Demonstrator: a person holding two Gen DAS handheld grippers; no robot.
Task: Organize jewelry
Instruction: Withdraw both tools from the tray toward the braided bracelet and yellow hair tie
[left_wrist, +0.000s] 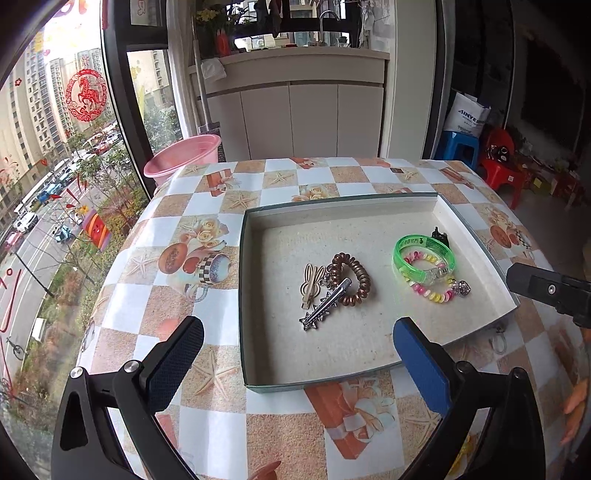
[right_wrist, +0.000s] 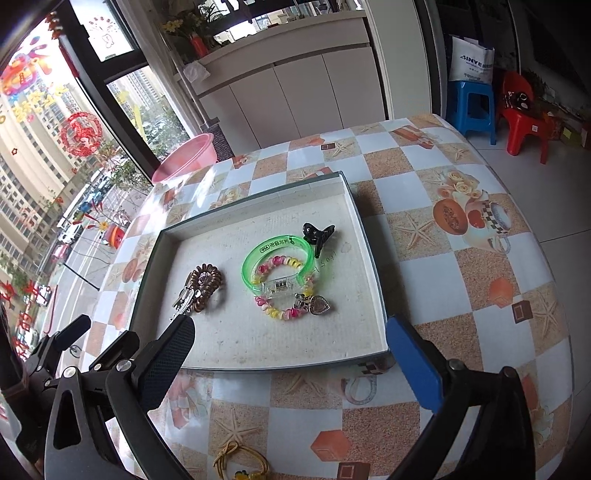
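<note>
Both grippers, left gripper (left_wrist: 295, 354) and right gripper (right_wrist: 291, 350), gape empty. Tray (right_wrist: 369, 254) mid-frame holds green bangle (right_wrist: 251, 264), coil tie (right_wrist: 210, 282). Yellow cord (right_wrist: 236, 458) at bottom edge lies outside; approach low, pinch centrally.

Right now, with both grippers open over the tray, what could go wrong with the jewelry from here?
The green bangle lies across the beaded bracelet, so grabbing one could drag the other along. The silver spiked clip rests on the brown coil hair tie beside the beige clip, so a pinch there may catch two pieces. The yellow cord lies on the table outside the tray and could be overlooked.
</note>
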